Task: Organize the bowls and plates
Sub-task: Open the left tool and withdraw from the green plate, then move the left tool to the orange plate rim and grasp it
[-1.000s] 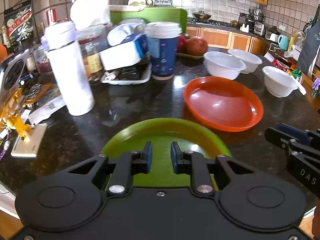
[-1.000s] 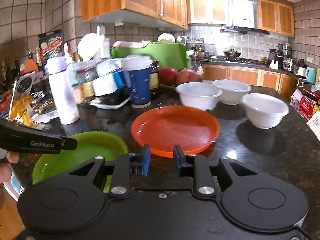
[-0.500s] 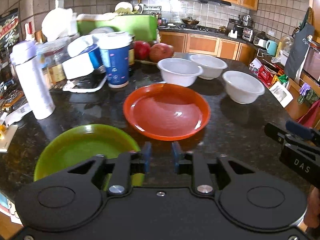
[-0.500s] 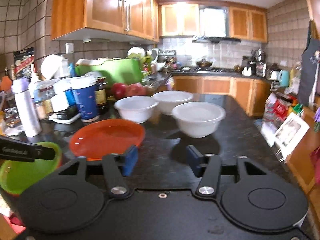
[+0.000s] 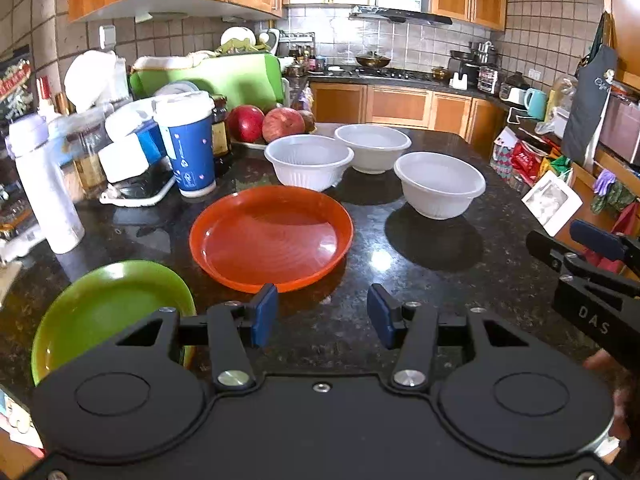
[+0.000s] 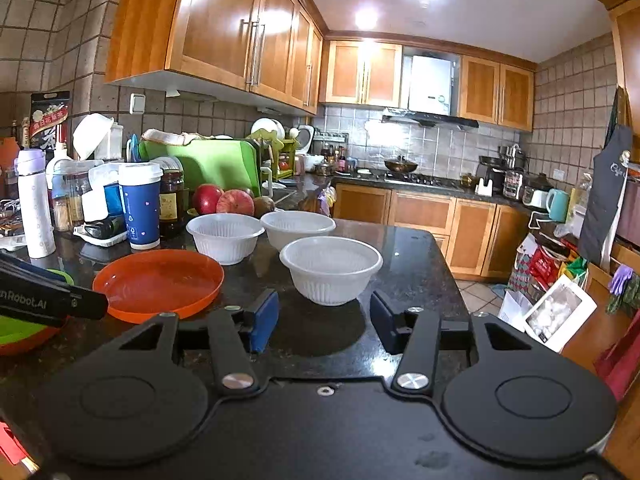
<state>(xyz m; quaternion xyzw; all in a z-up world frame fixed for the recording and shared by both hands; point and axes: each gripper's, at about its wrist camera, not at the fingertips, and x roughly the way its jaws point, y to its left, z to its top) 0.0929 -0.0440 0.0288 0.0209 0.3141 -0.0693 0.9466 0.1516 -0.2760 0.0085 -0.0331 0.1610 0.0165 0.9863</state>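
Observation:
On the dark stone counter lie an orange plate [image 5: 272,236] [image 6: 160,282] and, to its near left, a green plate [image 5: 108,312]. Behind them stand three white bowls [image 5: 309,162] [image 5: 372,148] [image 5: 439,184]; the right wrist view has the nearest one [image 6: 331,270] straight ahead. My left gripper [image 5: 322,316] hovers just short of the orange plate's near rim, its jaws opening with nothing between them. My right gripper [image 6: 324,322] faces the nearest bowl from just short of it, jaws closing a little, still apart and empty.
Clutter fills the counter's left side: a white bottle [image 5: 44,184], a blue cup [image 5: 188,144], jars, a tray, red fruit [image 5: 264,122] and a green board [image 5: 216,76]. Bags and a box [image 5: 552,200] sit past the counter's right edge.
Both grippers swung right: the left from over the green plate to the orange plate, the right from the orange plate to the nearest bowl. Both jaws went from nearly shut to apart.

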